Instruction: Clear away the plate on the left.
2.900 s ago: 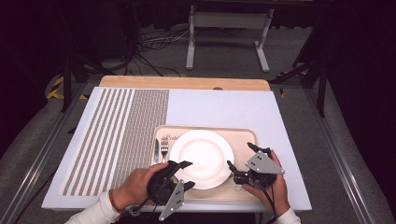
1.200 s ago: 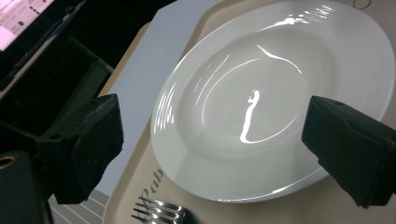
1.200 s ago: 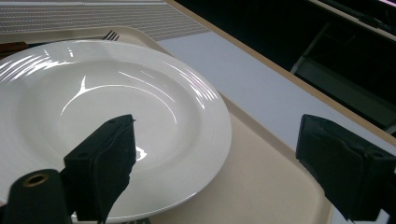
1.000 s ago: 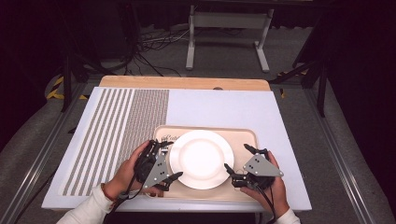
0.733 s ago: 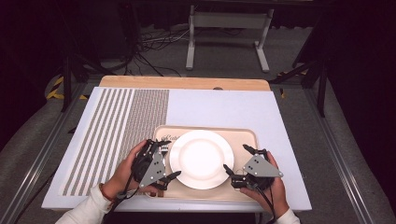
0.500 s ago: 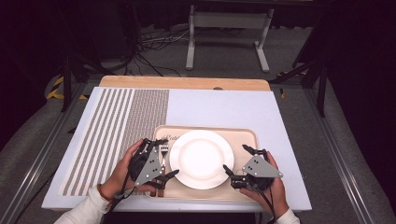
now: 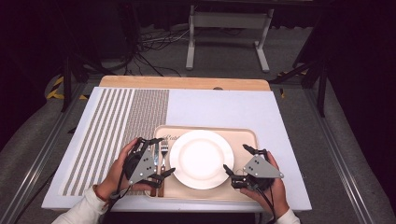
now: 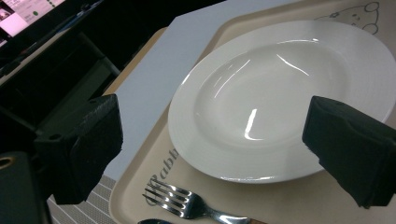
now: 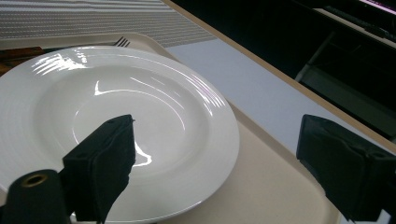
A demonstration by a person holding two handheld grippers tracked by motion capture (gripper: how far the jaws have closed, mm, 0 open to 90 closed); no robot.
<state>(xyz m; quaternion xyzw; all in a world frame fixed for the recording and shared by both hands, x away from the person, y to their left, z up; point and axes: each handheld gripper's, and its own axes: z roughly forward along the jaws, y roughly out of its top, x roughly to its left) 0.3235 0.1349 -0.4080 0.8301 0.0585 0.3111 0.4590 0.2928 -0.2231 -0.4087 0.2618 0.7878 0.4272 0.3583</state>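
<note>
High view: the left gripper [image 7: 159, 155], jaws wide and empty, straddles the fork [image 7: 163, 155], whose long axis probably runs across its jaw gap; right gripper [image 7: 236, 161] hangs open, farther off.

White sleeves, a red wristband, black grippers with grey three-cornered plates.

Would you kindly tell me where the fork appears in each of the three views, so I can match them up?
High view: the fork lies on the tray, just left of the white plate, beside the left tool.
Left gripper view: fork at bottom centre, below the plate.
Right gripper view: its tines peek out at upper left, behind the plate's far rim.
Shared landmark: the white plate.
</note>
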